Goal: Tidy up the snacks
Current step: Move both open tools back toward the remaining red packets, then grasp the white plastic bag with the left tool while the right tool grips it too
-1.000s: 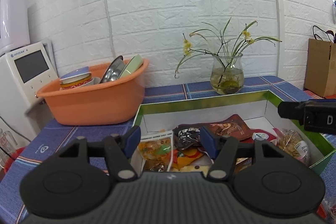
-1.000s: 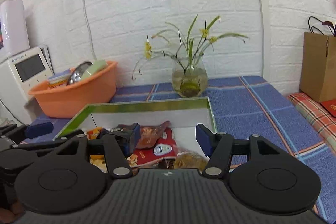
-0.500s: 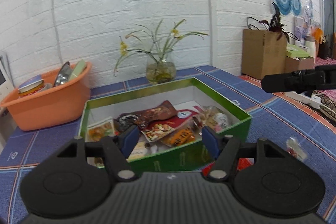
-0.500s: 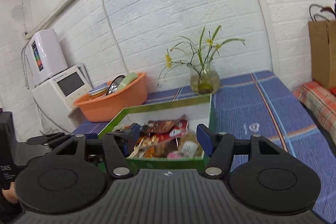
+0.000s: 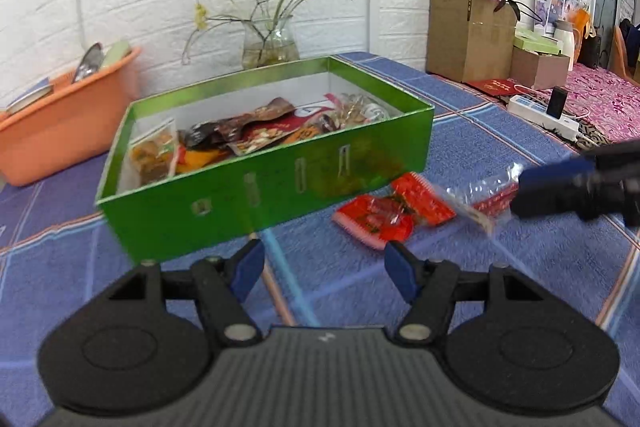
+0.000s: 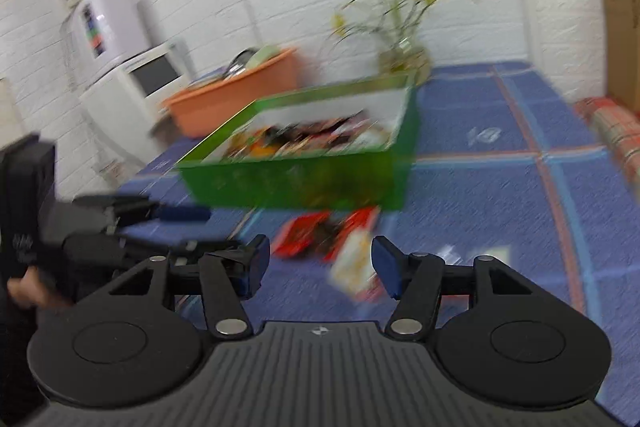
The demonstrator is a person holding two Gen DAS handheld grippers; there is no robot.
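Both grippers empty and spread: left gripper (image 5: 324, 267) has its jaws apart over bare blue cloth, nothing between them; right gripper (image 6: 316, 263) also stands wide, with a blurred pale packet (image 6: 352, 267) showing in the gap but, as far as the blur allows, not touched by the pads. Green box (image 5: 280, 179) sits on the table (image 5: 500, 267), already part filled with snack packs. Loose snacks left outside: red packets (image 5: 392, 211) lying flat on the cloth just in front of the box's near wall toward its right corner, and a clear wrapper with red in it (image 5: 480, 199) beside them, right next to the right gripper's blue pad (image 5: 556, 175). From the left gripper the red packets lie ahead and to the right; from the right gripper they are ahead and a little left, between it and the box. Long axis of the red packets runs roughly along the box's near wall, though blur makes it rough. Right gripper looks nearer the loose pile, so likely it takes the next pick; the box is just behind, short carry
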